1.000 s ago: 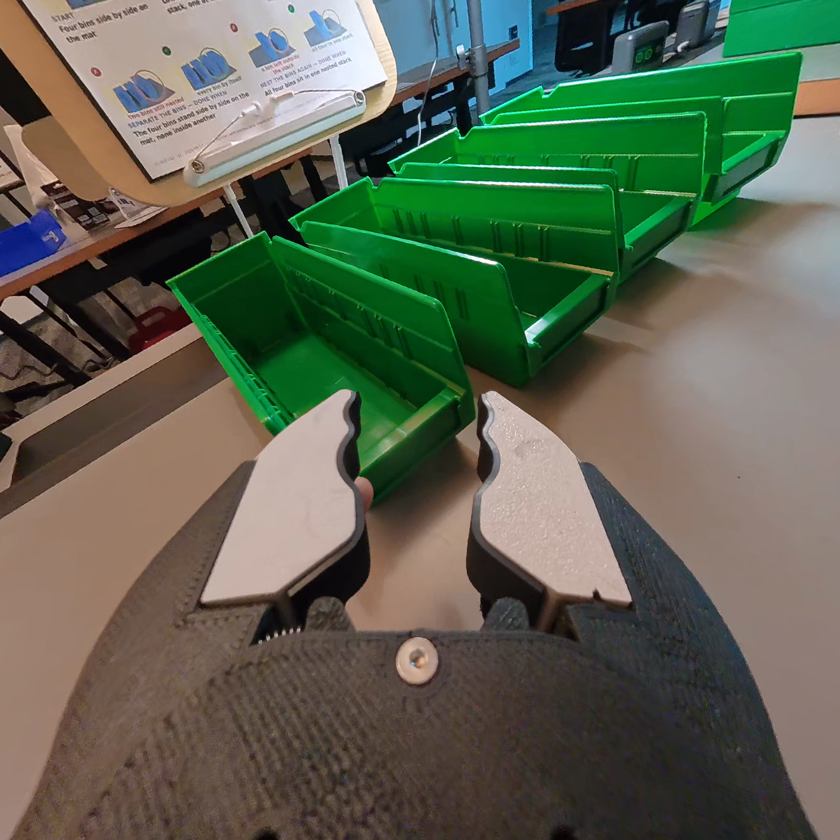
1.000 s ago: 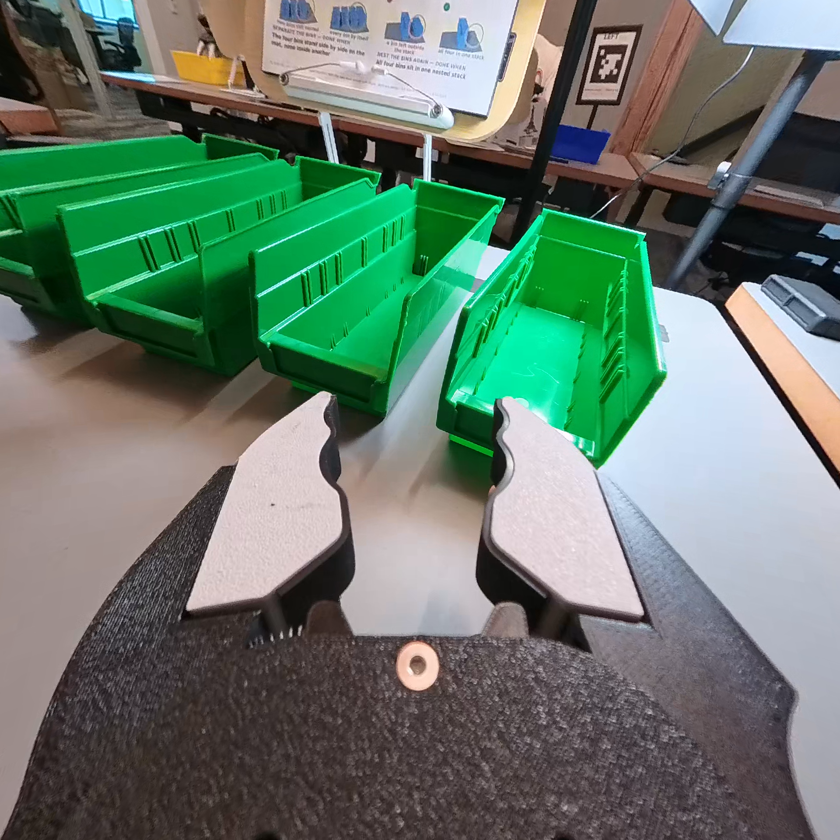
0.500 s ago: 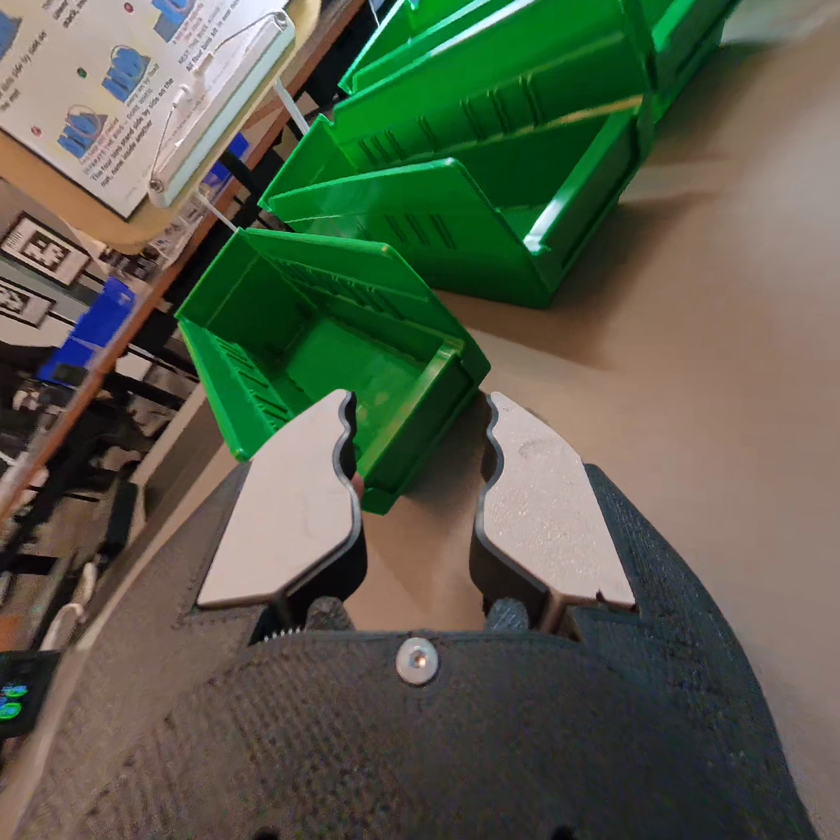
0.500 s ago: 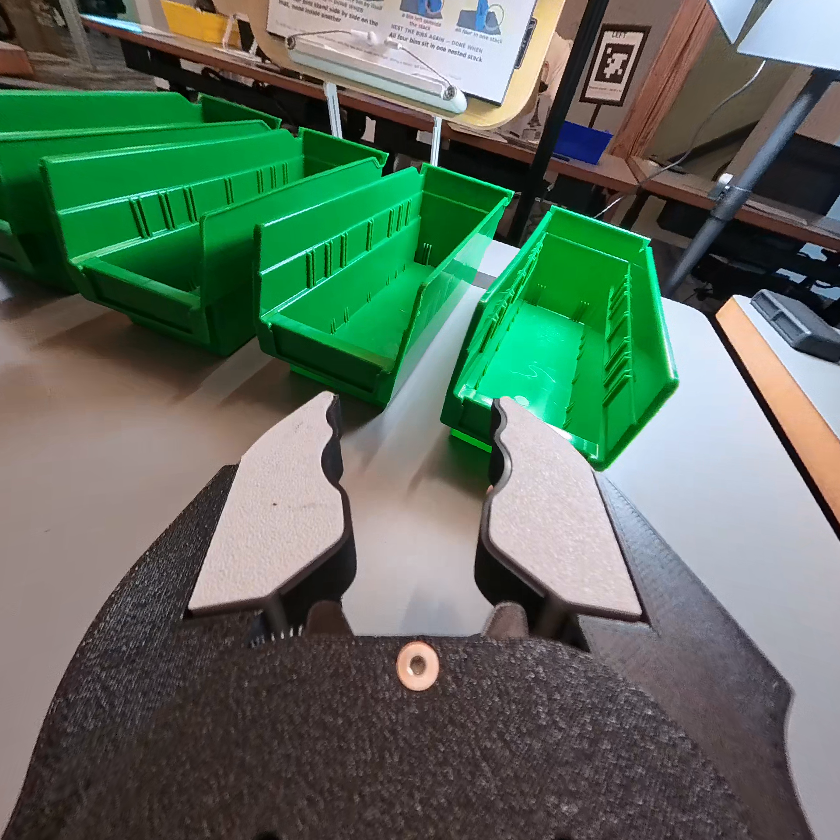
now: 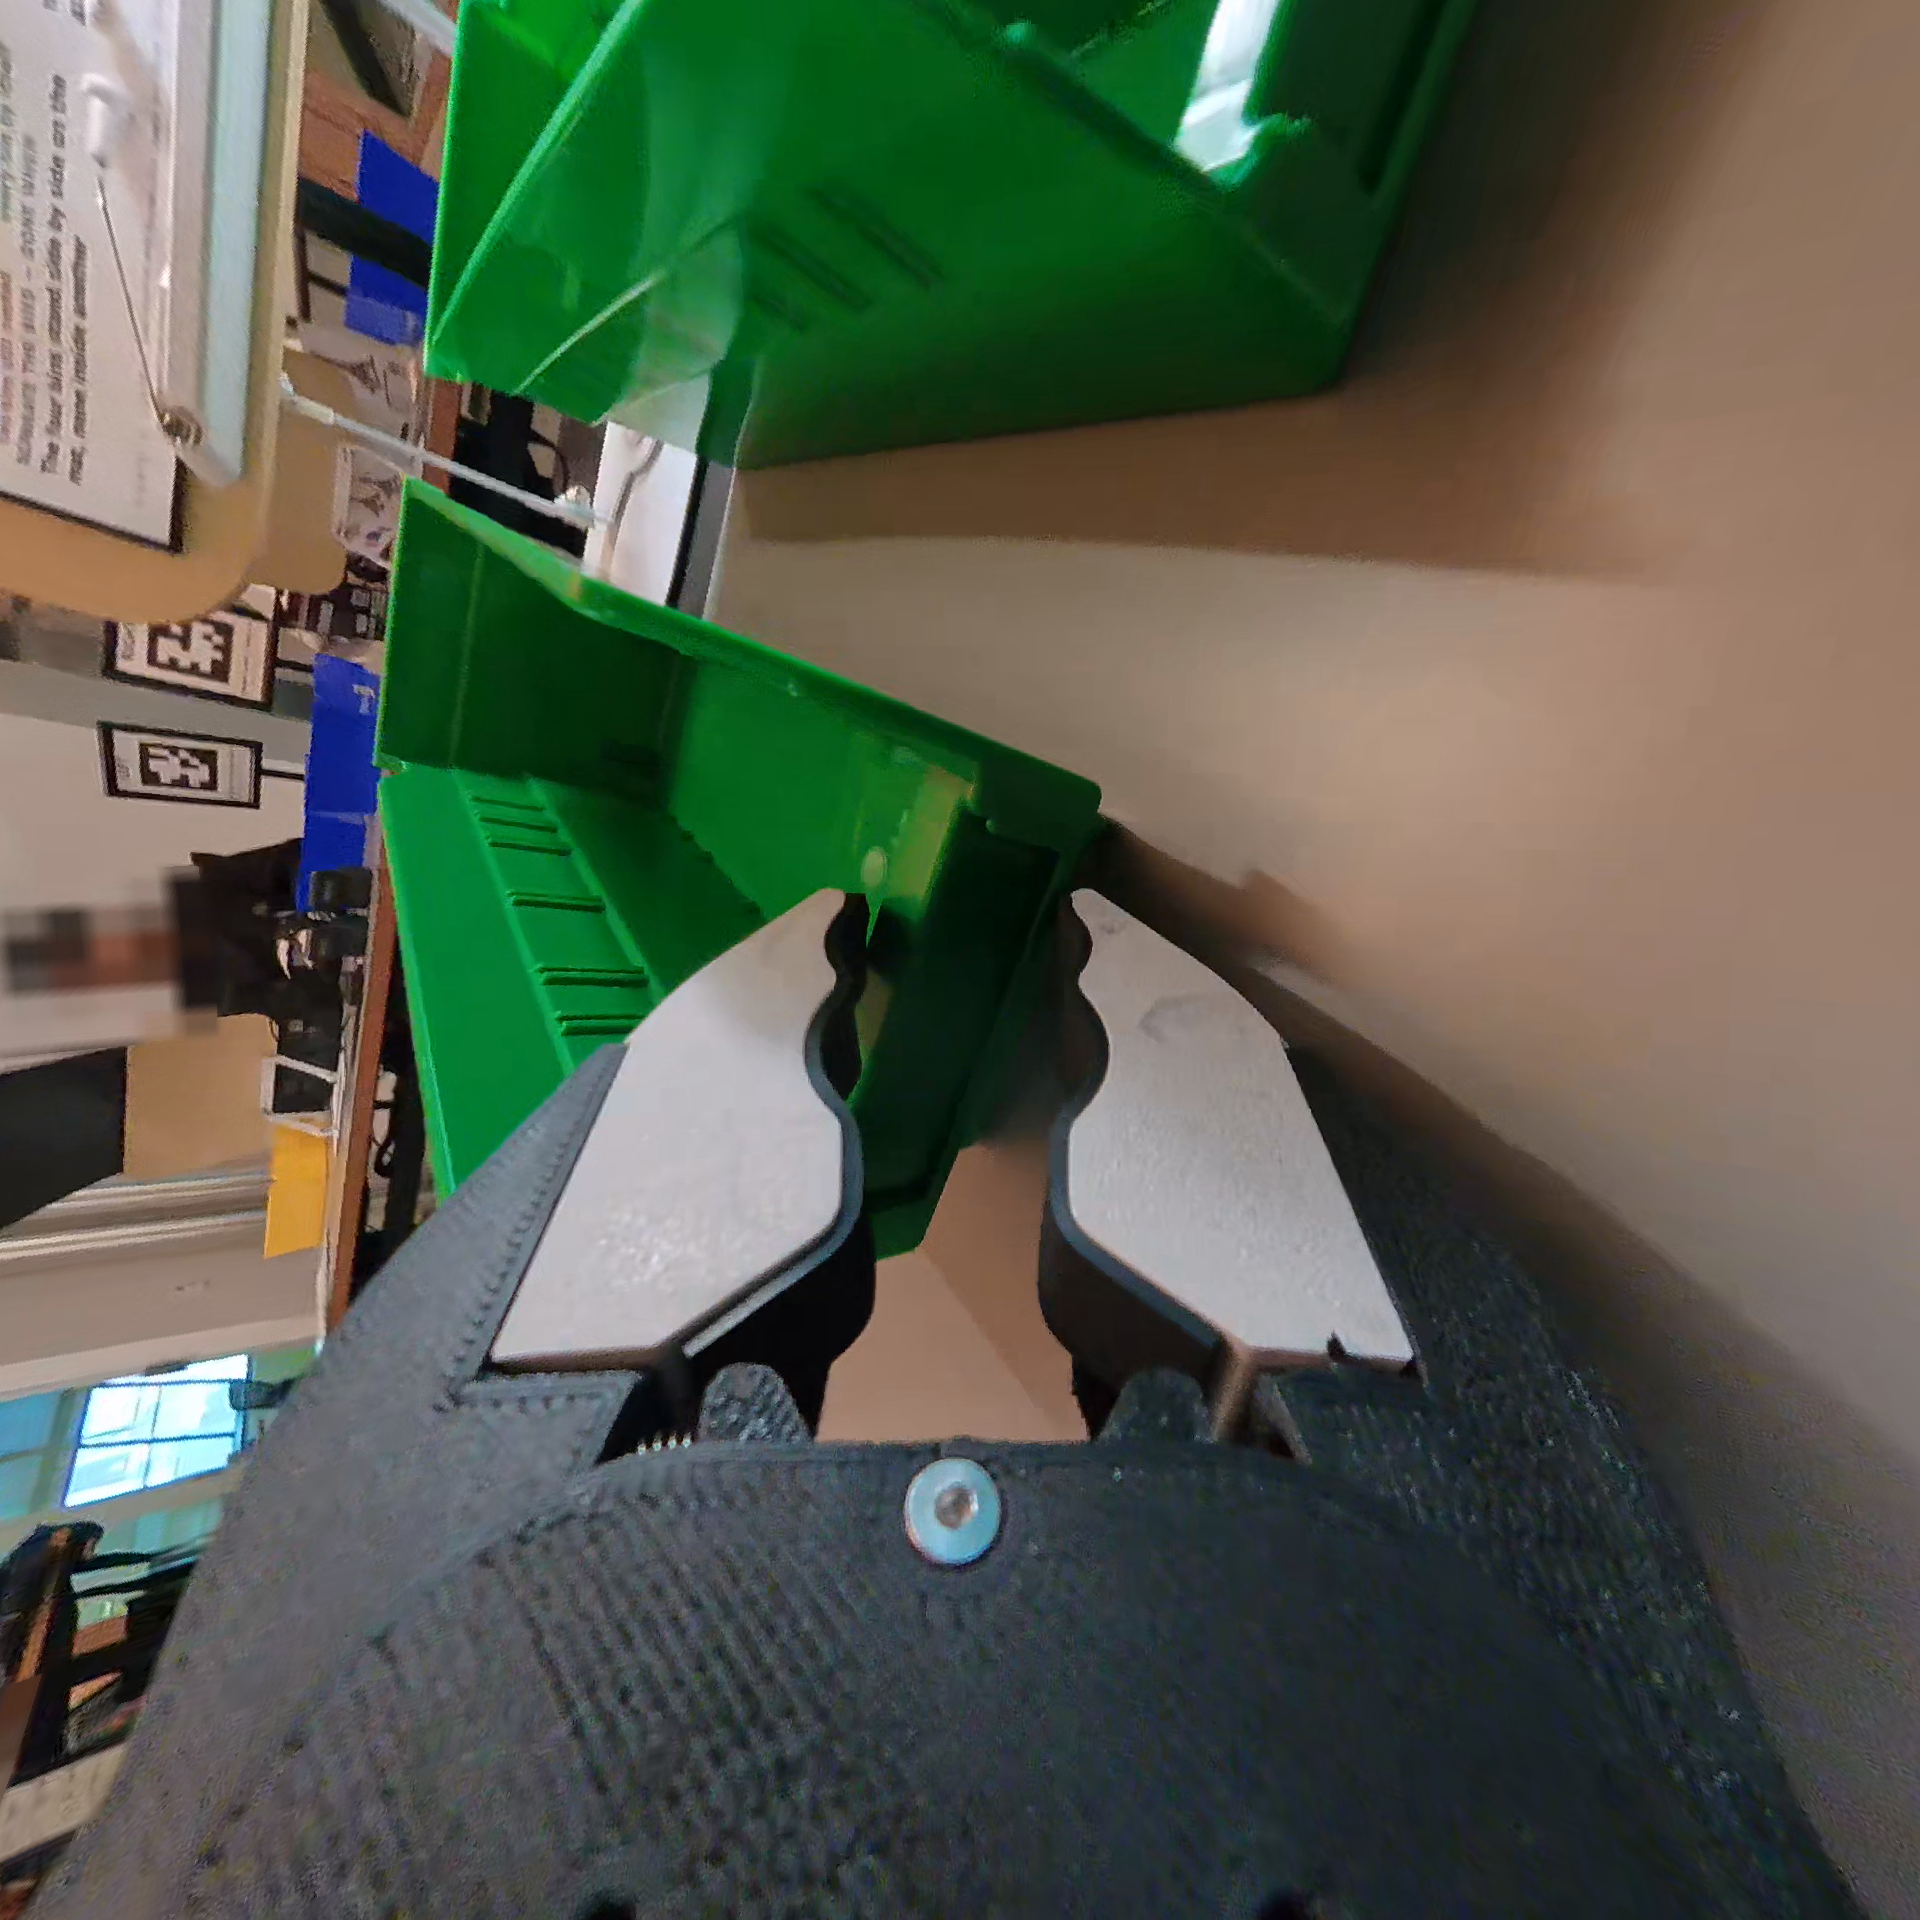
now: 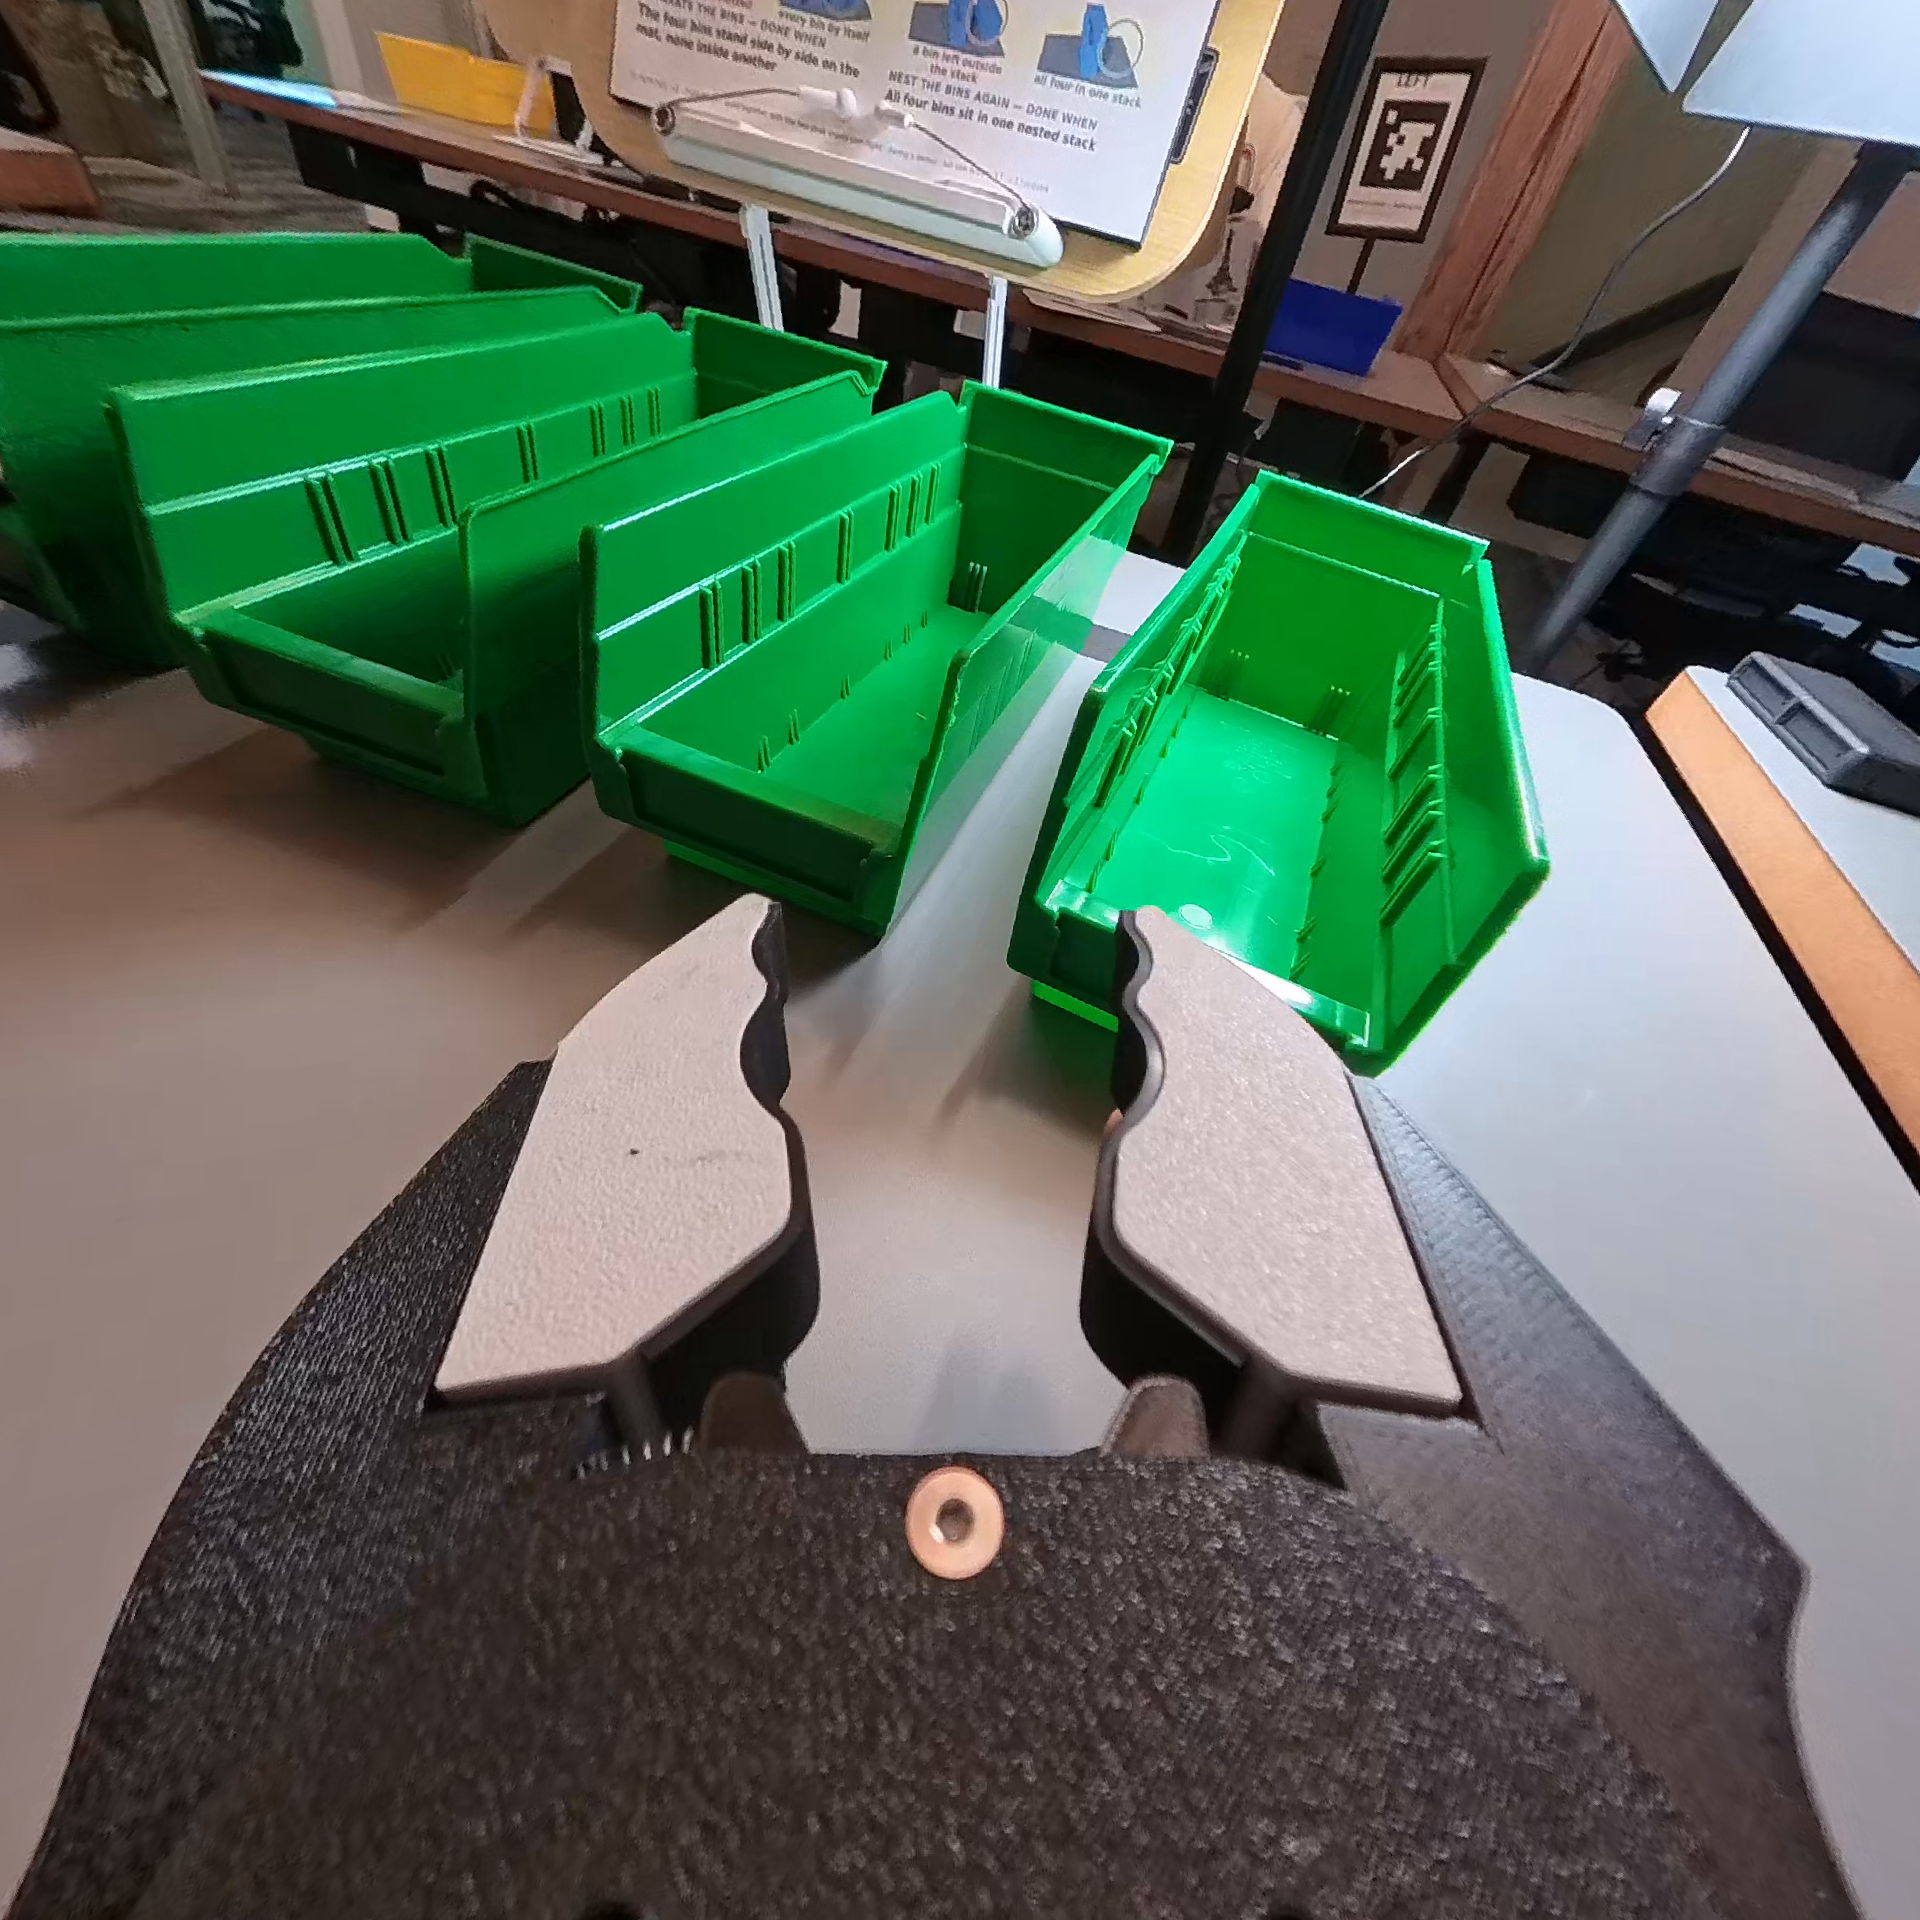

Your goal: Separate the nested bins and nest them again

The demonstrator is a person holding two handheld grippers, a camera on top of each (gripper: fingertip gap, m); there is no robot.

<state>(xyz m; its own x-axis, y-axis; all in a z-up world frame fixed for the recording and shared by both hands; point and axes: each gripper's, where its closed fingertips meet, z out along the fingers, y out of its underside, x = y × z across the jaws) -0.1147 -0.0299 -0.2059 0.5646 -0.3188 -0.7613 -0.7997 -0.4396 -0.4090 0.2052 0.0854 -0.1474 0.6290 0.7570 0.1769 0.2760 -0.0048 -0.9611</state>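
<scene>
- Workshop benches, a clipboard instruction sheet [image 6: 914, 94] on a stand and square black-and-white marker cards are filling the background behind a wide grey desk [image 6: 260, 1039].
- Green bins are sitting side by side on the desk, none inside another; in the right wrist view the row is running from far left to right.
- Within that row, the middle bin [image 6: 831, 686] is standing just beside the rightmost bin [image 6: 1278, 769], with a narrow strip of desk showing between them.
- That rightmost bin is lying nearest the desk's right edge, its open top facing up.
- In the left wrist view, which is rolled sideways, the left tool [image 5: 961, 925] is standing apart with its fingers straddling the front lip of the nearest bin [image 5: 727, 831]; they are not clamping it.
- Right tool [image 6: 951, 935] is hovering over bare desk, its fingers spread apart and holding nothing, with one fingertip overlapping the rightmost bin's front corner in the picture.
</scene>
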